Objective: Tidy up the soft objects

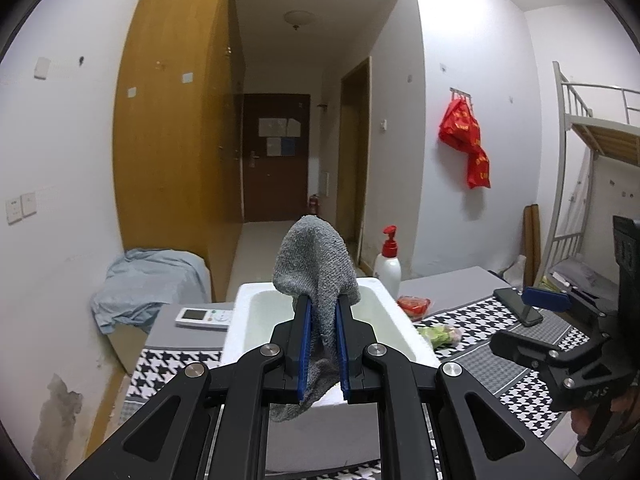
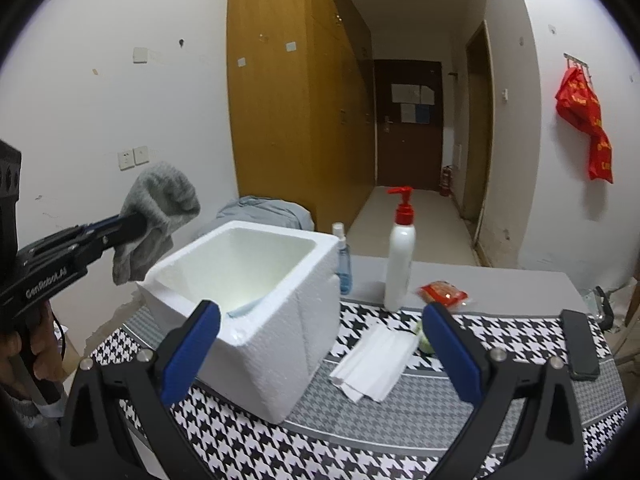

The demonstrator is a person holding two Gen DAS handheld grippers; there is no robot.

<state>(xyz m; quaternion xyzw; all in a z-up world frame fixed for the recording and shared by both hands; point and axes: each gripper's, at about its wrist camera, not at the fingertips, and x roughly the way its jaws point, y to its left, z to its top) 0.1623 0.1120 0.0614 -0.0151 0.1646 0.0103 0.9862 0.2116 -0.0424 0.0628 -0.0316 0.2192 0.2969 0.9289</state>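
A plain white-walled room with a wooden wardrobe (image 2: 296,92) and a dark door down the corridor; in front stands a table (image 2: 400,432) under a black-and-white houndstooth cloth. Going left to right in the right wrist view: the left gripper (image 2: 138,220) comes in from the left edge, clenched on a grey sock (image 2: 160,216) that droops from its tips in the air, just left of and above the near-left corner of the white foam box (image 2: 256,340); the box is open at the top, with something pale blue low inside it; behind it a small blue spray bottle (image 2: 343,264), then a white pump bottle (image 2: 400,256) with a red head, a red packet (image 2: 443,293), folded white paper (image 2: 376,360) on the cloth, and a dark phone (image 2: 580,344) at the far right. The right gripper (image 2: 320,354) is released, its blue pads spread wide with nothing between them, aimed at the box and the paper.

In the left wrist view the sock (image 1: 316,276) is pinched between the blue pads with the box (image 1: 320,320) straight ahead.

The step in hand looks like carrying the sock to the box; next it must be brought over the opening, lowered inside the rim and let go, so the limp fabric does not drape over the wall.
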